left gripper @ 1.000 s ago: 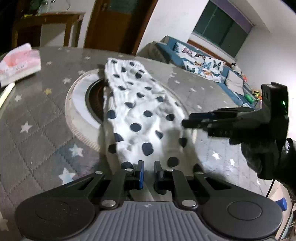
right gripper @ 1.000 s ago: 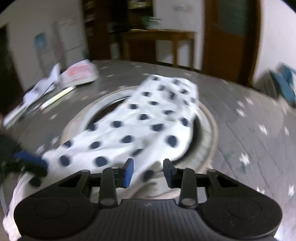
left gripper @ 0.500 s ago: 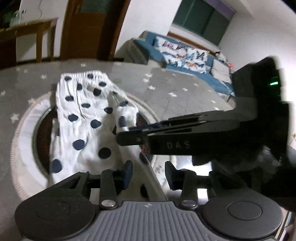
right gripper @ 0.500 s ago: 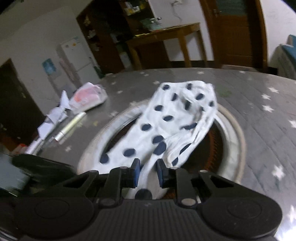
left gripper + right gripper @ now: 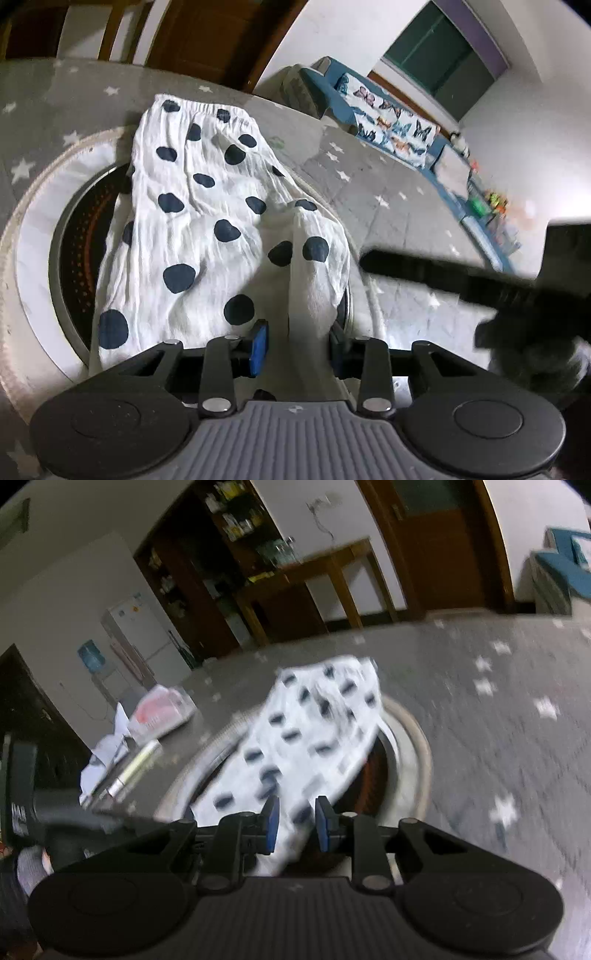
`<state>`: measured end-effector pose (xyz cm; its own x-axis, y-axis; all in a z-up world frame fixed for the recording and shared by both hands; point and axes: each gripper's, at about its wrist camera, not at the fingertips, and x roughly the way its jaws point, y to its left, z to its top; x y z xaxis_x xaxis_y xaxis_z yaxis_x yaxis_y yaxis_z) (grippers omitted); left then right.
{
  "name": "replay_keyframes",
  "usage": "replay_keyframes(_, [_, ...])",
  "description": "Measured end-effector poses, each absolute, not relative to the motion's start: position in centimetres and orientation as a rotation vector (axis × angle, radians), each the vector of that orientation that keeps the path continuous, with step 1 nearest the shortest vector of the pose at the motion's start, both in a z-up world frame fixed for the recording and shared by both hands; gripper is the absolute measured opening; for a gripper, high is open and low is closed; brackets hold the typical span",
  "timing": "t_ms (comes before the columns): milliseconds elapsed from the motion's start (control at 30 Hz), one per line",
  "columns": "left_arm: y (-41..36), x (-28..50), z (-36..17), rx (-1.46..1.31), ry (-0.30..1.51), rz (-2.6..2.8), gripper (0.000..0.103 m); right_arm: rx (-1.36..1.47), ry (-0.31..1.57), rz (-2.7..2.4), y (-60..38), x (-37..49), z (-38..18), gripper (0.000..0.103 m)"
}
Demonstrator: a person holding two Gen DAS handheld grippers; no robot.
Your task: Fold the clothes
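- Grey star-print tablecloth point(image 5: 388, 192) covers a round table with a ringed recess point(image 5: 33, 236) at its middle.
- White polka-dot garment point(image 5: 199, 221) lies across that recess, waistband toward the upper left of the left view.
- Left gripper point(image 5: 295, 343) has its jaws parted, a raised fold of cloth standing loose between them.
- Right gripper point(image 5: 295, 821) looks narrowly parted around a hem; whether it pinches is blurred, probably lifting it to fold.
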<state>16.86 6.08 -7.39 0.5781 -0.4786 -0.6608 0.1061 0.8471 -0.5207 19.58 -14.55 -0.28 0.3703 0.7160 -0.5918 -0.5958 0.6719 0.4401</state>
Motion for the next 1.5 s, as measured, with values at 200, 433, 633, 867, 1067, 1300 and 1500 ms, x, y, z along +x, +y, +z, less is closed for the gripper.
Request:
replay_keyframes(200, [7.4,17.3,-8.0,-0.566,0.891,-0.370,0.036,0.171,0.886,0.886,-14.2,18.9,-2.7,0.021])
replay_keyframes(433, [7.9,17.7,-8.5,-0.617,0.886,-0.378,0.035,0.261,0.890,0.930,-13.4,19.2,-4.0,0.018])
replay_keyframes(633, [7.8,17.0,-7.7,-0.571,0.879,-0.385,0.038,0.186,0.822,0.874,-14.4,17.9,-1.4,0.003])
replay_keyframes(867, [7.2,14.3,-6.9,-0.359,0.882,-0.362,0.040,-0.034,0.837,0.708,-15.5,16.7,0.1,0.003])
replay_keyframes(1067, [7.9,12.7,-6.1,-0.289,0.872,-0.348,0.040,-0.205,0.790,0.626,-14.6,15.5,0.5,0.007])
replay_keyframes(1300, [7.8,15.6,-5.0,-0.282,0.842,-0.334,0.038,-0.222,0.729,0.752,-10.8,16.2,1.1,0.009])
replay_keyframes(1500, [9.1,18.5,-6.4,-0.260,0.869,-0.234,0.030,-0.276,0.785,0.727,-9.3,18.3,-1.4,0.009])
